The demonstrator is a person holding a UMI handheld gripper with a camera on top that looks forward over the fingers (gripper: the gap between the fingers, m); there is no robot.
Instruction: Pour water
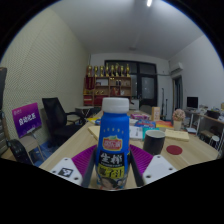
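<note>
A blue bottle [114, 140] with a white cap and a yellow-green label stands upright between my fingers, held above the wooden table [78, 143]. My gripper [113, 168] is shut on the bottle, with the purple pads [84, 160] pressing its lower sides. Just beyond the bottle on its right a dark metal cup [154, 141] stands on the table. The bottle's base is hidden.
A red coaster [174, 149] lies past the cup. Boxes and small items crowd the table's far end [150, 124]. A black office chair [58, 115] and a purple sign [26, 118] stand to the left. Shelves of bottles [108, 78] line the back wall.
</note>
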